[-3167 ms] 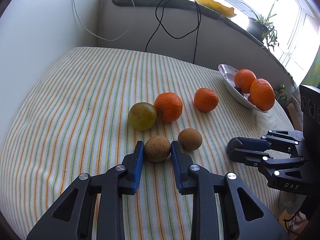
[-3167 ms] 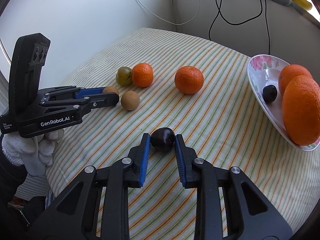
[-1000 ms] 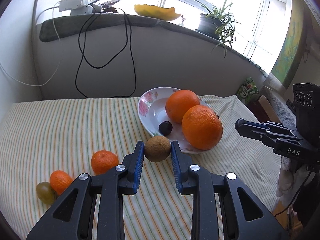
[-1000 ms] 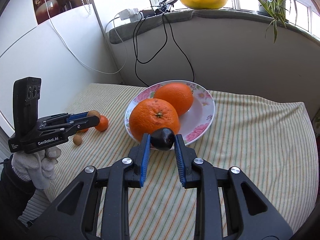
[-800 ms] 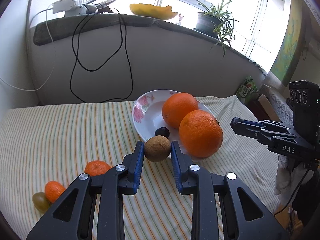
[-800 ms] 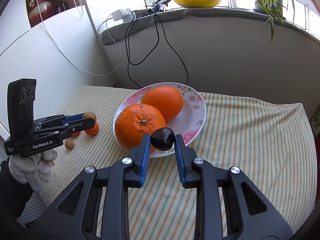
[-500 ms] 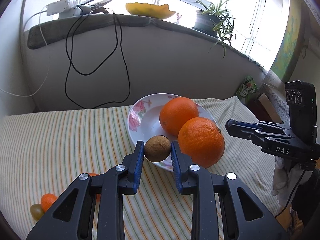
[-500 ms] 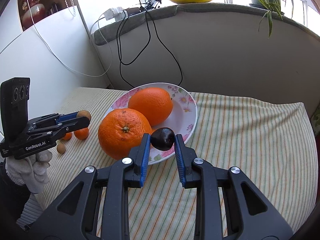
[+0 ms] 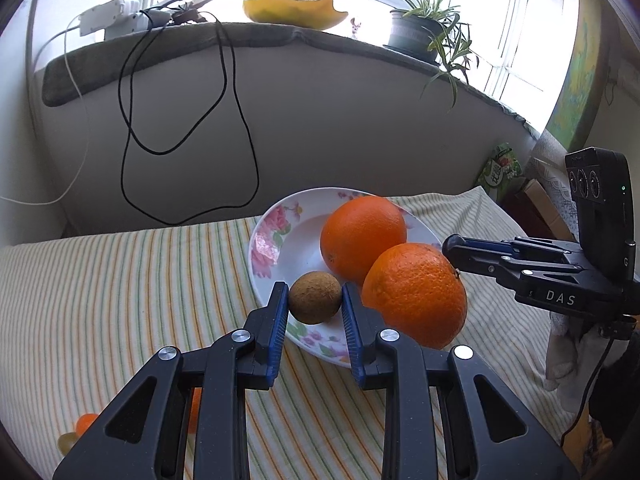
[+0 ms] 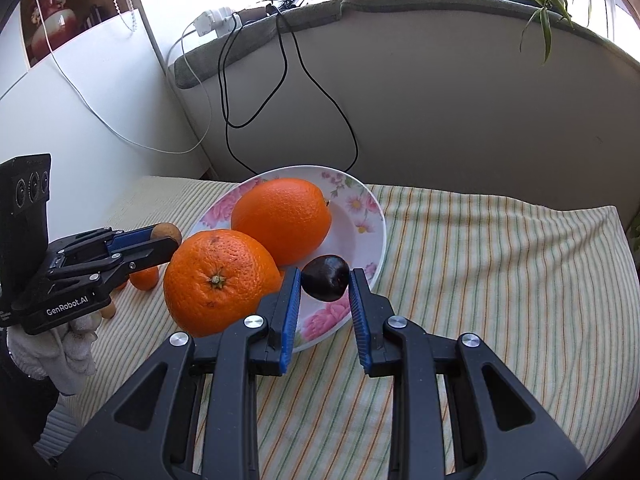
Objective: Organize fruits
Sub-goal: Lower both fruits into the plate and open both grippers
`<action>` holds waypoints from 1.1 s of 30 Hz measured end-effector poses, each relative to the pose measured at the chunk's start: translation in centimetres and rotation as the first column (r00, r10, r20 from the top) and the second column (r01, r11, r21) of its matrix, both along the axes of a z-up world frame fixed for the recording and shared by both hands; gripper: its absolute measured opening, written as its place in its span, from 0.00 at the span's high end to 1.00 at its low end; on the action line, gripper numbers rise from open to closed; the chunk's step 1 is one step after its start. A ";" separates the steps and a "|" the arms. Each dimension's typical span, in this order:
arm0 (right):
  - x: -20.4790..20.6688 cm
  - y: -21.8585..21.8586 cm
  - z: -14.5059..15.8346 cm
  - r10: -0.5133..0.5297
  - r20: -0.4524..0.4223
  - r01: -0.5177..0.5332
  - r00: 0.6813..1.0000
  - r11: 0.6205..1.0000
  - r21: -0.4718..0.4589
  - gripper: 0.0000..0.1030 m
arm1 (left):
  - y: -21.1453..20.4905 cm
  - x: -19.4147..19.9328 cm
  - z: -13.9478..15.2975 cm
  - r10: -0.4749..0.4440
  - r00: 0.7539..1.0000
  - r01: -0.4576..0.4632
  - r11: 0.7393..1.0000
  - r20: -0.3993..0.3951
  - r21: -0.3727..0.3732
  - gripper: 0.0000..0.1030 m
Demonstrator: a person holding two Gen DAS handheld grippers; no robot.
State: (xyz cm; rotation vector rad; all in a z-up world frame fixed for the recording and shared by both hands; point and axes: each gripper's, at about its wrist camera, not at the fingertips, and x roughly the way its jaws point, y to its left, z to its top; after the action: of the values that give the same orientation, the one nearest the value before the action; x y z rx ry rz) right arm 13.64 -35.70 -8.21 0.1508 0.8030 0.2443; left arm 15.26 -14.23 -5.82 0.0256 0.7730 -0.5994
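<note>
Item: small brown fruit (image 9: 315, 297), round, rough dull skin, at centre of the left wrist view, clamped across its widest part between the blue pads of the left tongs (image 9: 315, 305), over the near rim of the flowered plate (image 9: 276, 220). Judged light, firm-shelled, not slippery; the hold at the middle suits it. Item: dark cherry-like fruit (image 10: 325, 278), glossy, at centre of the right wrist view, clamped in the right tongs (image 10: 325, 285) above the plate's near edge. Judged light, soft, smooth-skinned, likely to bruise or slip; gentle pressure advised. Two large oranges (image 10: 282, 218) occupy the plate; striped cloth (image 10: 500, 264) covers the desk.
</note>
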 end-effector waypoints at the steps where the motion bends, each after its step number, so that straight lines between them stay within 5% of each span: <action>1: 0.1 0.0 -0.1 -0.001 -0.001 0.001 1.000 1.000 -0.002 0.75 | -0.1 0.1 0.0 -0.001 1.000 0.001 1.000 0.000 0.000 0.76; 23: 0.6 0.3 -0.3 -0.007 -0.005 0.007 1.000 1.000 -0.029 0.74 | -0.3 0.6 0.1 -0.008 1.000 0.008 1.000 0.004 0.001 0.72; 25: 0.5 0.3 -0.2 -0.012 -0.002 0.012 1.000 0.999 -0.033 0.66 | -0.2 0.5 0.2 -0.007 1.000 0.007 1.000 0.008 0.000 0.66; 27: 0.3 0.3 0.1 -0.021 0.013 0.021 1.000 0.999 -0.036 0.41 | -0.1 0.5 0.3 -0.005 1.000 0.005 1.000 0.010 -0.003 0.65; 30: 0.1 0.3 0.5 -0.021 0.023 0.022 1.000 0.999 -0.034 0.41 | 0.0 0.5 0.4 -0.001 1.000 0.001 1.000 0.012 -0.002 0.65; 33: -0.2 0.3 0.8 -0.027 0.030 0.028 0.999 0.999 -0.044 0.33 | 0.1 0.4 0.5 -0.002 1.000 0.002 1.000 0.013 -0.006 0.54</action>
State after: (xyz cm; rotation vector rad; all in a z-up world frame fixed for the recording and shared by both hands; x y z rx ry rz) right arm 13.49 -35.36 -7.39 0.1157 0.7761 0.2020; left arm 15.62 -14.09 -5.28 0.0249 0.7591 -0.6026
